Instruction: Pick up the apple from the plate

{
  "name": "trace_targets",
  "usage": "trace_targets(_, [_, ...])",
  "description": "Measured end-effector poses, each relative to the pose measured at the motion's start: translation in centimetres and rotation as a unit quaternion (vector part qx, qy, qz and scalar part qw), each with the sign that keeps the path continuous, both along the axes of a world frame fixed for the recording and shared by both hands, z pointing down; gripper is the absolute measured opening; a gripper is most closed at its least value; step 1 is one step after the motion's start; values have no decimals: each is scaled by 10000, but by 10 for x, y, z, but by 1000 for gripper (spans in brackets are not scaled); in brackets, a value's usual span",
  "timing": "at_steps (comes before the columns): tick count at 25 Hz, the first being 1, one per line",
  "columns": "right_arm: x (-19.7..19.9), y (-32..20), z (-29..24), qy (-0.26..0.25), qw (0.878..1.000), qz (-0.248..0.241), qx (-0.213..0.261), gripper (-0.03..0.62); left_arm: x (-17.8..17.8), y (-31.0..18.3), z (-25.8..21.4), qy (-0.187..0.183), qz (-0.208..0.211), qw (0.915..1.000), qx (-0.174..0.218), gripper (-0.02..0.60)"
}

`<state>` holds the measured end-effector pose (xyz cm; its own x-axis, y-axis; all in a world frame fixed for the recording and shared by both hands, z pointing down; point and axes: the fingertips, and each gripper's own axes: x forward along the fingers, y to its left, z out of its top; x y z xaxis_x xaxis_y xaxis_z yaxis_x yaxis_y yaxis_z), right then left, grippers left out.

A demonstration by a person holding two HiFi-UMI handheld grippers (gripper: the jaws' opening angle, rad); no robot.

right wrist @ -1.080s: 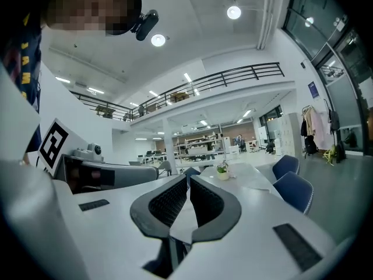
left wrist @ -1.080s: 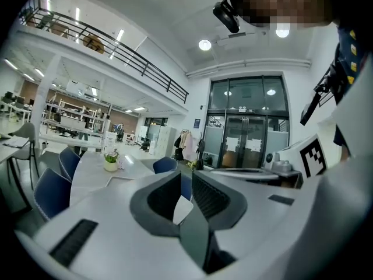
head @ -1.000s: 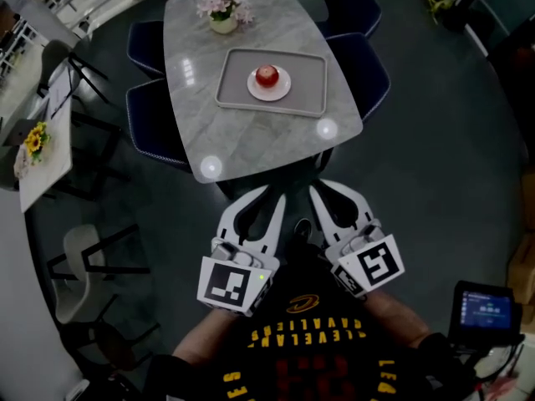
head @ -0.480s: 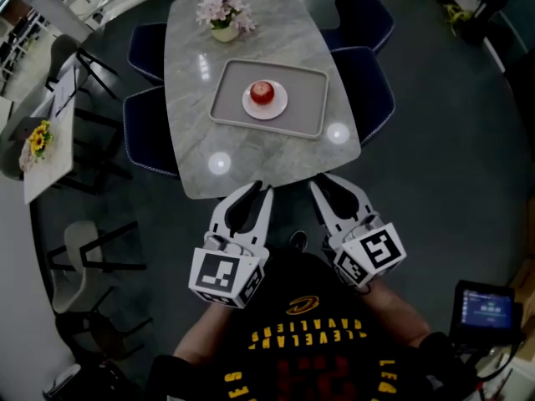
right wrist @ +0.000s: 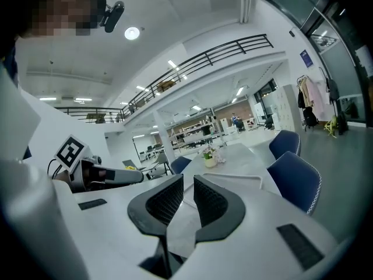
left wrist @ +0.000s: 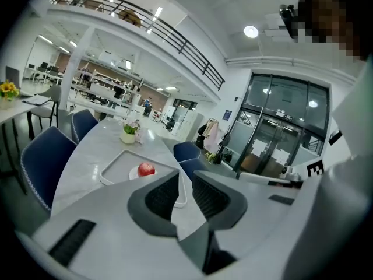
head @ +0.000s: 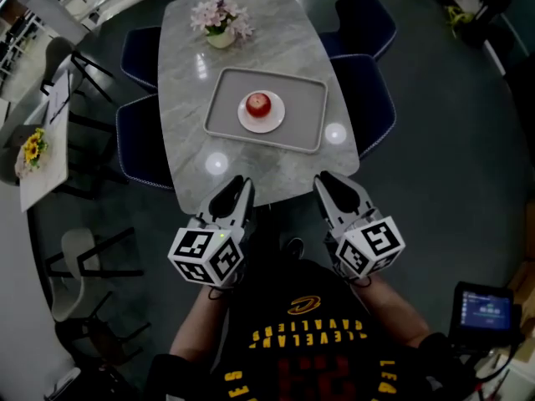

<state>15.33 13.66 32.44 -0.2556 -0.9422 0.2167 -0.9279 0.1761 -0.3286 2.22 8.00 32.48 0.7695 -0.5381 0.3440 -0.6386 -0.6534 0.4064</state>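
A red apple (head: 259,102) sits on a small white plate (head: 243,119) in a grey tray (head: 303,115) on the marble table (head: 188,98). Both grippers hover at the table's near edge, well short of the tray. My left gripper (head: 236,187) and my right gripper (head: 328,182) both have their jaws together with nothing between them. In the left gripper view the apple (left wrist: 146,168) shows on the tray (left wrist: 116,165) beyond the left gripper (left wrist: 185,179). In the right gripper view the right gripper (right wrist: 188,183) hides the apple; only the tray's rim (right wrist: 239,177) shows.
A pot of pink flowers (head: 220,19) stands at the table's far end. Dark blue chairs (head: 140,141) (head: 365,92) line both long sides. A side table with sunflowers (head: 34,147) stands at left. A small lit screen (head: 486,311) is at lower right.
The table has come closer in the head view. Both grippers have moved forward to its near edge, and the left one has turned and drawn left.
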Motion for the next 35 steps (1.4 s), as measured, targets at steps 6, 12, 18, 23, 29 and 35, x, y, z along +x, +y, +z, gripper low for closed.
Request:
trace_targets(6, [16, -41, 19, -103, 9995, 99, -284, 43, -1, -52, 27, -179, -70, 9993, -333, 63])
trace_targets(12, [34, -108, 50, -139, 9983, 183, -531, 43, 5, -117, 67, -529, -77, 9968, -592, 112])
trace_targets(18, [34, -135, 68, 1, 9959, 315, -845, 43, -2, -147, 88, -774, 107, 9935, -830, 112])
trace_targets(23, [39, -157, 94, 69, 9918, 368, -1223, 43, 6, -171, 115, -962, 360, 9881, -1144, 112])
trace_targets(29, [48, -186, 141, -54, 9843, 368, -1725, 43, 17, -201, 154, -1209, 537, 9794, -1526, 112])
trace_targets(35, [51, -208, 176, -134, 9765, 386, -2117, 43, 25, -233, 187, -1453, 699, 9715, -1736, 112])
